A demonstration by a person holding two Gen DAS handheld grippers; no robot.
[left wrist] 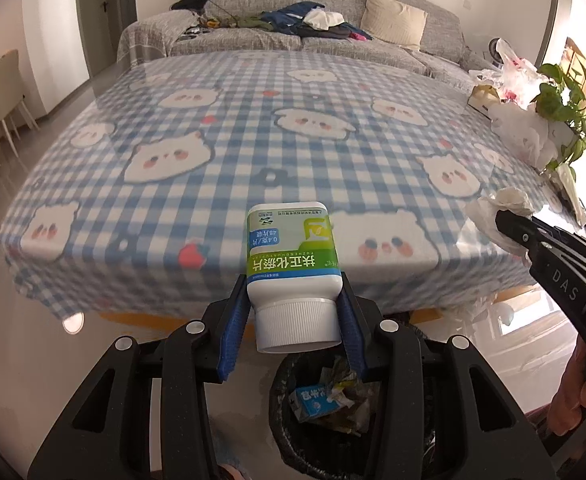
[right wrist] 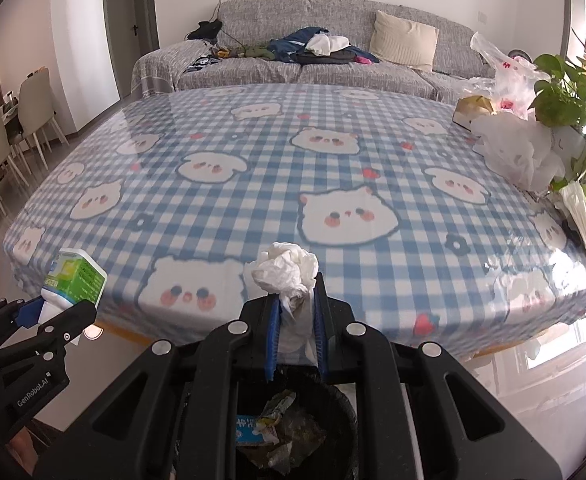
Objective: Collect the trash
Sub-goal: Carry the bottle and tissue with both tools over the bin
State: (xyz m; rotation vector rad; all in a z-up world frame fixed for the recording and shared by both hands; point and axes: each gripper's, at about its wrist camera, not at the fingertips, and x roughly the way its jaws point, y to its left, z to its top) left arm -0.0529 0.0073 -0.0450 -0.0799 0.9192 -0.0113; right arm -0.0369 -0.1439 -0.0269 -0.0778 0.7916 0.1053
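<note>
Checked tablecloth [right wrist: 253,184] — grey sofa [right wrist: 293,12] behind, potted plant [right wrist: 561,96] right.

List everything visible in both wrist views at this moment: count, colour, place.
pill bottle: 1, white with green label, between the left fingers, cap toward the camera
crumpled tissue: 1, white, between the right fingers
trash bin: 1, black, on the floor below both grippers, holding scraps and a blue carton
table: 1, blue-white checked cloth with bear faces
plastic bags: several, white and clear, table's right edge
potted plant: 1, green, right edge
sofa: 1, grey, behind the table, with clothes and a cream cushion
dining chairs: at least two, beige, far left
left gripper: black, blue fingers
right gripper: black, blue fingers
</note>
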